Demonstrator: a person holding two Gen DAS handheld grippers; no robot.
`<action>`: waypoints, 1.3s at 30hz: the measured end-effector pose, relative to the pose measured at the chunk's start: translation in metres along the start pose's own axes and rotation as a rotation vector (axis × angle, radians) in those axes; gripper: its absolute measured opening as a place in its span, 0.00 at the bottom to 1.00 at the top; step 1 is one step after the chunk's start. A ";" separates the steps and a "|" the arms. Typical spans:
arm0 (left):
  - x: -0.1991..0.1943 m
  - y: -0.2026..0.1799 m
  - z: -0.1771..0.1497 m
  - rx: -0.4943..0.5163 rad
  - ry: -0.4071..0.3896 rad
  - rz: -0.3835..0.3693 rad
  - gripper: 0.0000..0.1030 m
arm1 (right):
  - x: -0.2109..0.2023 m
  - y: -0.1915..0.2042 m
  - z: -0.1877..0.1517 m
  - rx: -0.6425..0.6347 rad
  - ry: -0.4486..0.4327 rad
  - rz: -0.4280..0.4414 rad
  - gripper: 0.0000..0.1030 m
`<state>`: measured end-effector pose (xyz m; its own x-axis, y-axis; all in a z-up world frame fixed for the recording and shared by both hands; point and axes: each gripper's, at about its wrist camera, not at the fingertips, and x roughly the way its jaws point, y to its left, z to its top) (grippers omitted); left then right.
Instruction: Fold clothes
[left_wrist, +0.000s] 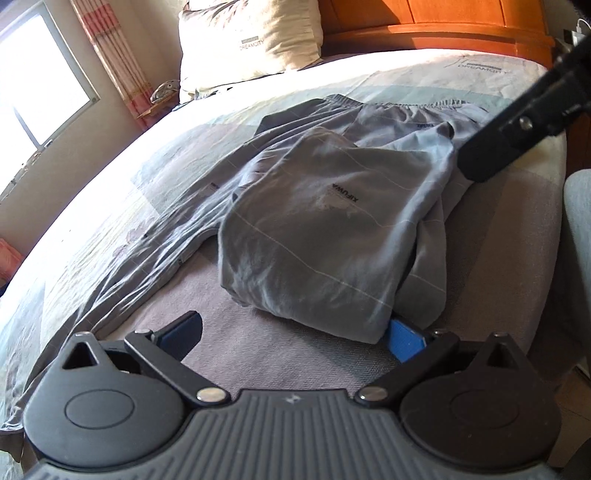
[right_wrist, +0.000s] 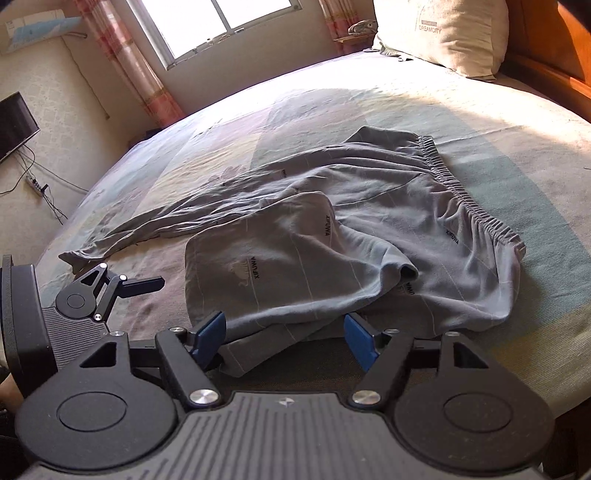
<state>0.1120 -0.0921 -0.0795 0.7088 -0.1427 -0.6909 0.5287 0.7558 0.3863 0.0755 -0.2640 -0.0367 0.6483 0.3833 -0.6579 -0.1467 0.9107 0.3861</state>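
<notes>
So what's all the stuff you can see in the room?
Trousers: one pair, grey, on the bed, one leg folded back over the top, one stretched out.
Bed cover: one, pale patchwork colours, under the trousers.
Pillow: one, cream, at the bed's head.
Headboard: one, orange-brown wood, behind the pillow.
Window: one, bright, beyond the bed.
Curtains: pink and cream checks, beside the window.
Screen: one, black, on the wall.
Power strip: one, with dark cables, below the screen.
Left gripper: open, at the folded leg's edge.
Right gripper: open, astride the trousers' near edge.
</notes>
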 end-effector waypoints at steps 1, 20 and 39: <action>-0.003 0.004 0.000 -0.003 0.002 0.014 0.99 | -0.001 0.000 -0.001 0.000 -0.001 0.008 0.73; 0.009 0.012 0.002 0.047 -0.037 0.146 0.99 | -0.007 -0.006 -0.008 0.015 0.002 0.054 0.76; 0.027 0.022 0.001 -0.095 -0.097 0.261 0.99 | 0.010 0.002 -0.019 0.007 0.059 0.054 0.79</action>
<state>0.1430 -0.0801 -0.0889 0.8591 0.0076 -0.5117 0.2792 0.8310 0.4811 0.0677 -0.2555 -0.0544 0.5940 0.4405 -0.6731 -0.1747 0.8874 0.4266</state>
